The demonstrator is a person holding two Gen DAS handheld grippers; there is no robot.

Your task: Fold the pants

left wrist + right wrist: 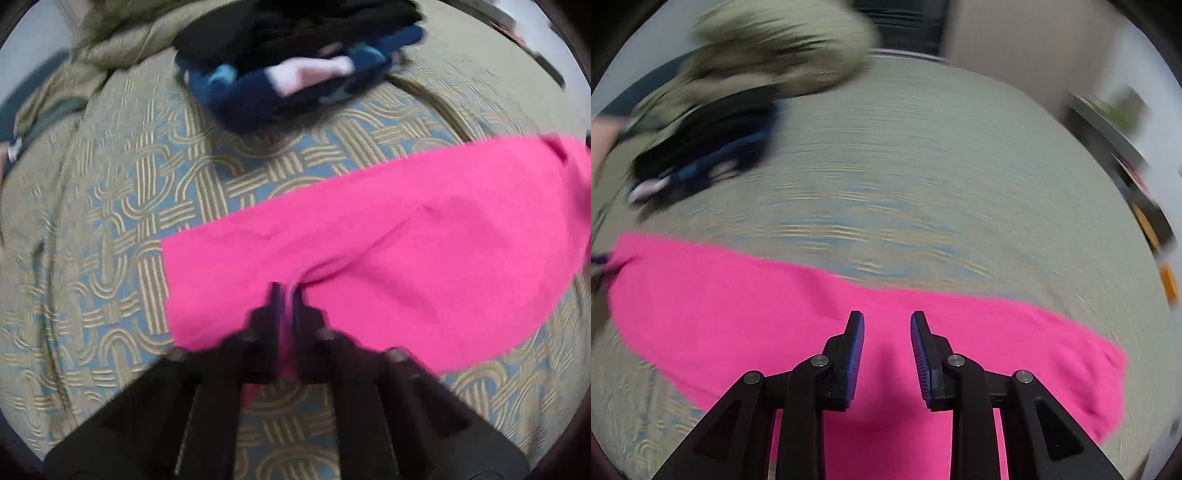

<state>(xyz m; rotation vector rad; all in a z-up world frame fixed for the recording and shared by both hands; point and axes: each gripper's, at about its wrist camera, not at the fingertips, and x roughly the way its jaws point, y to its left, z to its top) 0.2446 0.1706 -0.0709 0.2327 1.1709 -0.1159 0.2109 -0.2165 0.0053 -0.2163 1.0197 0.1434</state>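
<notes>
The pink pants [388, 236] are lying on the patterned bedspread [110, 206], long axis running left to right. My left fingers [286, 295] are pinching their near edge; my right fingers [887, 321] are hovering apart above them. Dark folded clothes [295, 70] are sitting well beyond, with bare bedspread between.

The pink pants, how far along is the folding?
Done: the pink pants lie as one long band across the patterned bedspread. In hand: the left tongs pinch the near edge; the right tongs hang open above the cloth. Left: folding the band shorter.
</notes>
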